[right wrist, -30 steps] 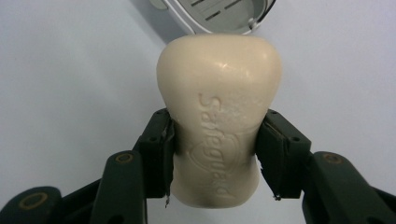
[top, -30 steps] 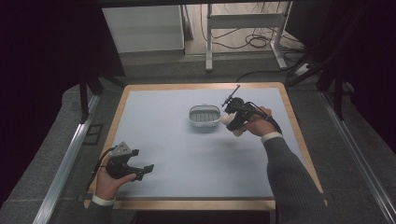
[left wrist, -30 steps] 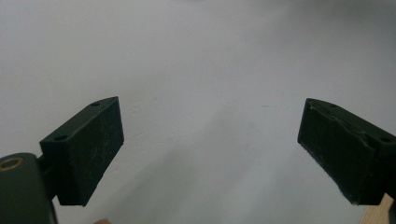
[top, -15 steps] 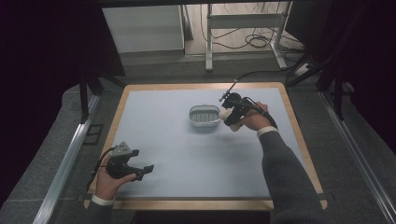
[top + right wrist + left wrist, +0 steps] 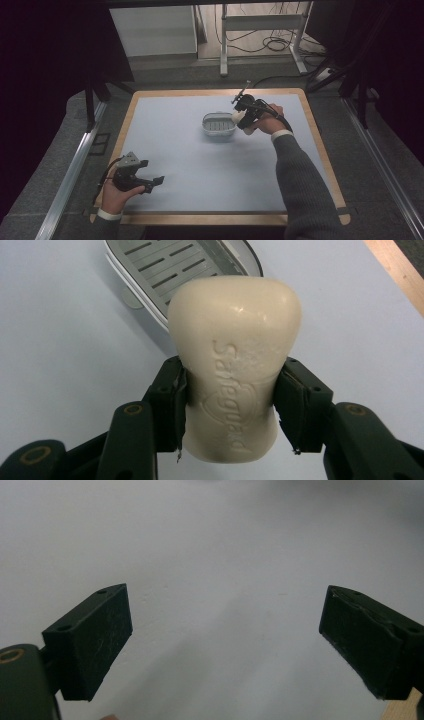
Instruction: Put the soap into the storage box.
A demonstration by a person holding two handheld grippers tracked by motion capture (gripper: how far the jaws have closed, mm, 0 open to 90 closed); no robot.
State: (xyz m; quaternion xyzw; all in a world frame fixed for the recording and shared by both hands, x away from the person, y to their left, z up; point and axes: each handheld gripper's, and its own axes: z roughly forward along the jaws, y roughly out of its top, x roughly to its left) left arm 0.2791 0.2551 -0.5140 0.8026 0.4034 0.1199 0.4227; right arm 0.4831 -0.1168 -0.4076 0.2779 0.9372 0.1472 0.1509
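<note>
- Right gripper [image 5: 230, 390] clamped on soap [image 5: 234, 365]; bar held just beside dish [image 5: 219, 125], above the mat [image 5: 170, 135]
- Left gripper [image 5: 150, 183] empty, jaws apart, near table's front edge
- Step: carrying soap to dish; next, likely centre over the slats, lower, release

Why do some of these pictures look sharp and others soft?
Right gripper view: the soap is crisp, its embossed lettering readable, with a faint sheen; the dish behind is slightly softer. Left gripper view: the near pads are blurred. High view: dim and dark around the table.
</note>
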